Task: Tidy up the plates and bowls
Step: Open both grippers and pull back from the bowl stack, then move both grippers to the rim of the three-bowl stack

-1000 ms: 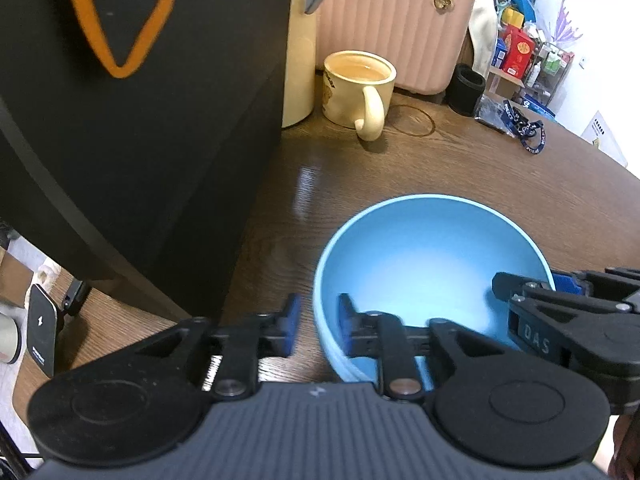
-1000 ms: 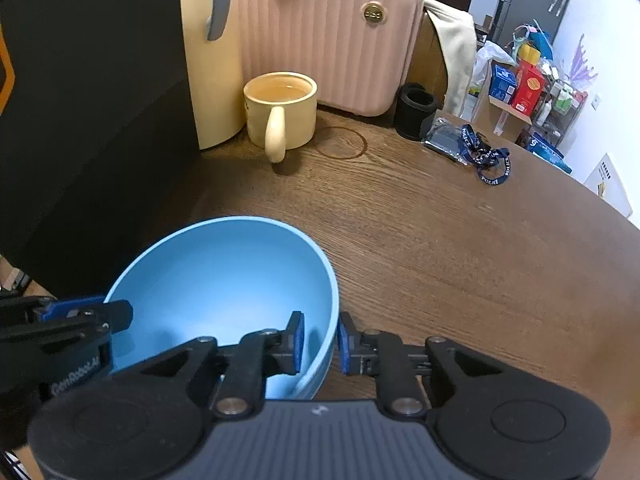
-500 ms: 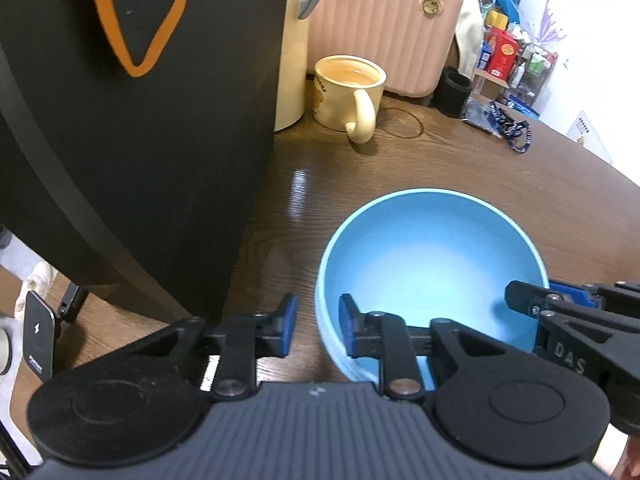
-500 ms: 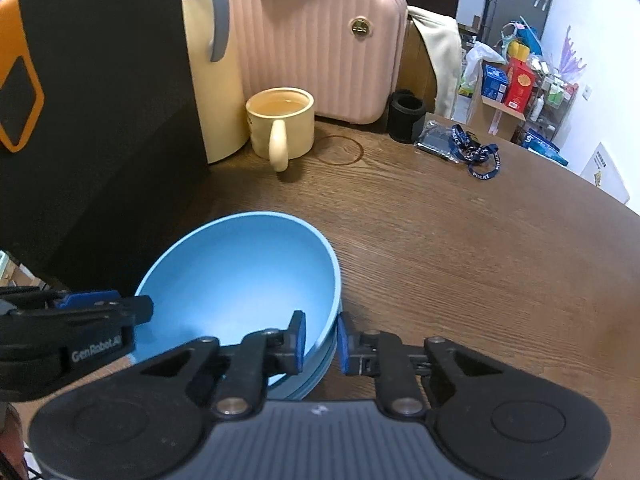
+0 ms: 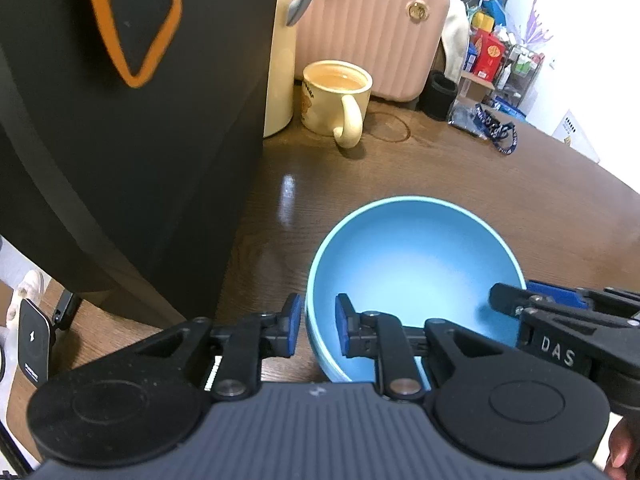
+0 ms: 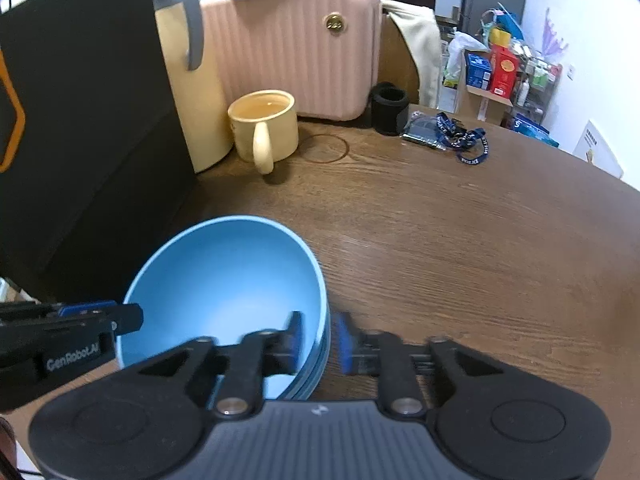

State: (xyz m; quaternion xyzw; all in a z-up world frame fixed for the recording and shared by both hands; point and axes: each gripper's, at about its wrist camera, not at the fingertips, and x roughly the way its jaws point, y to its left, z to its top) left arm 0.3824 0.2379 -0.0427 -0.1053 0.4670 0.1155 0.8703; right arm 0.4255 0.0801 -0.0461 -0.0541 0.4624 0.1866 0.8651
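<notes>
Left wrist view: the left gripper (image 5: 316, 322) straddles the near-left rim of the blue bowl (image 5: 416, 264) on the brown worktop (image 5: 500, 184), its fingers having just eased apart, pads off the rim. The right gripper (image 6: 319, 338) straddles the opposite rim, fingers just released and widening, clear of it. Behind stand a cream mug (image 6: 264, 128) and pink suitcase (image 6: 292, 52).

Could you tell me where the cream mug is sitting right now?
The cream mug stands at the table's far side, between the tall cream jug and the pink suitcase.
</notes>
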